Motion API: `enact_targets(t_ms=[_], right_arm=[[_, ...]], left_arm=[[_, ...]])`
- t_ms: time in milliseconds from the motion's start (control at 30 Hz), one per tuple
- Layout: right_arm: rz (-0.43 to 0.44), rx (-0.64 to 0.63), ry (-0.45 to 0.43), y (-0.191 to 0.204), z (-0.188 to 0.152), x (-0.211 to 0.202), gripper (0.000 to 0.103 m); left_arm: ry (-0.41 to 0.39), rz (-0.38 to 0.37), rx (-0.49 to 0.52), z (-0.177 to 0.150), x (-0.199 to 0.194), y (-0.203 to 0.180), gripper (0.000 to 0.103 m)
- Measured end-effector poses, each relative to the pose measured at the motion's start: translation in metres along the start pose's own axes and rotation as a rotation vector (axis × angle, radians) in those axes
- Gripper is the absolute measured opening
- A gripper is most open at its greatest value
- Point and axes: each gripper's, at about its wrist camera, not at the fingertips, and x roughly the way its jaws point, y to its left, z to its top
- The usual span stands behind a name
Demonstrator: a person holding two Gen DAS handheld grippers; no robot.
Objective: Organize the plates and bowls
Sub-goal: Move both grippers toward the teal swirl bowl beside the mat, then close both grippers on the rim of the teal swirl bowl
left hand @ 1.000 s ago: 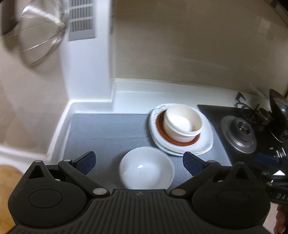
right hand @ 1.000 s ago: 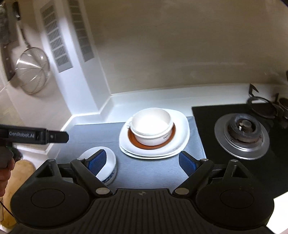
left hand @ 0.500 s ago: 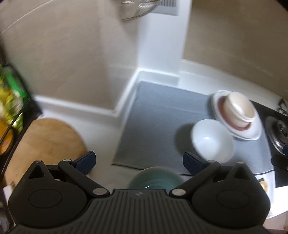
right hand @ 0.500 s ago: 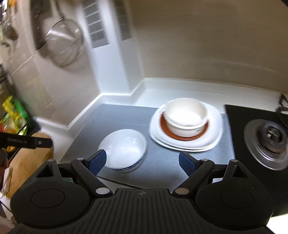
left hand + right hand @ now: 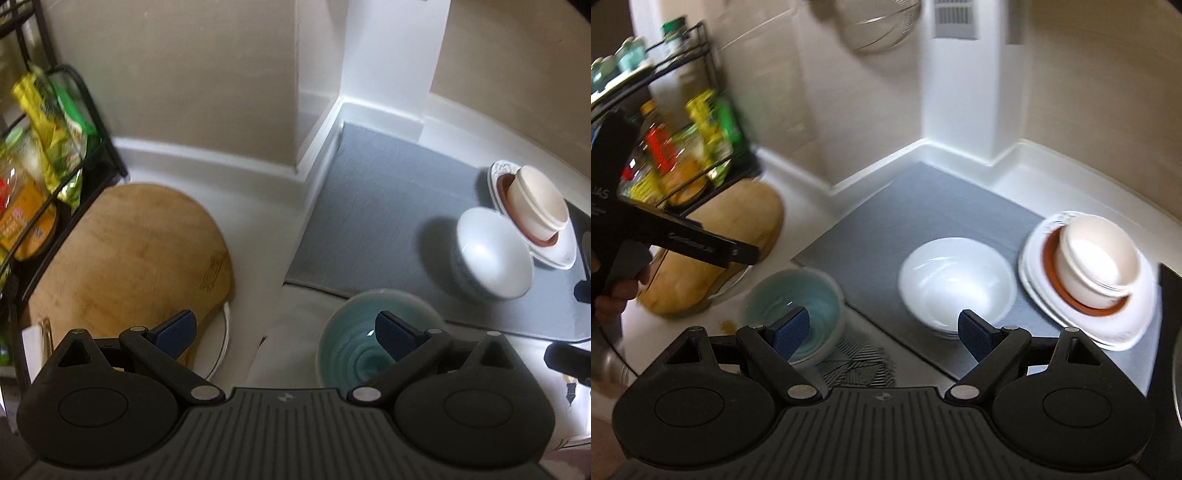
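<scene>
A teal bowl (image 5: 354,343) sits on the white counter just off the grey mat (image 5: 369,206); it also shows in the right wrist view (image 5: 794,302). A white bowl (image 5: 955,280) stands on the mat (image 5: 886,221), also seen in the left wrist view (image 5: 493,254). To its right a cream bowl (image 5: 1097,254) sits on a brown saucer on stacked white plates (image 5: 1123,325). My left gripper (image 5: 284,332) is open and empty, its right finger above the teal bowl. My right gripper (image 5: 882,332) is open and empty, in front of the white bowl.
A round wooden cutting board (image 5: 122,254) lies on the counter at left, beside a black wire rack (image 5: 48,155) with food packets. A wire strainer (image 5: 879,26) hangs on the wall. A patterned trivet (image 5: 857,365) lies by the teal bowl. The stove's black edge (image 5: 1167,295) is at right.
Both grippers have swung left, away from the plate stack. The teal bowl, cutting board and rack have come into view. Both grippers stay open.
</scene>
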Motion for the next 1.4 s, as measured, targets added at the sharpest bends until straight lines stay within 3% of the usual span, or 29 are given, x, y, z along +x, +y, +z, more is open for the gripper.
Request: enact_targets(t_ms=[467, 1033, 1267, 1400], right_arm=[[0.133, -0.049, 0.170, 0.022, 0.007, 0.052, 0.089], [0.101, -0.047, 0.284, 0.027, 0.001, 0.099, 0.088], [0.103, -0.038, 0.312, 0.030, -0.001, 0.118, 0.072], [0.105, -0.038, 0.324, 0.030, 0.000, 0.125, 0.070]], left_arm=[[0.108, -0.012, -0.004, -0.026, 0.029, 0.011, 0.103], [0.199, -0.046, 0.076, -0.016, 0.074, -0.004, 0.103], [0.226, -0.086, 0.098, -0.011, 0.084, -0.005, 0.103], [0.236, -0.093, 0.109, -0.009, 0.089, -0.008, 0.103]])
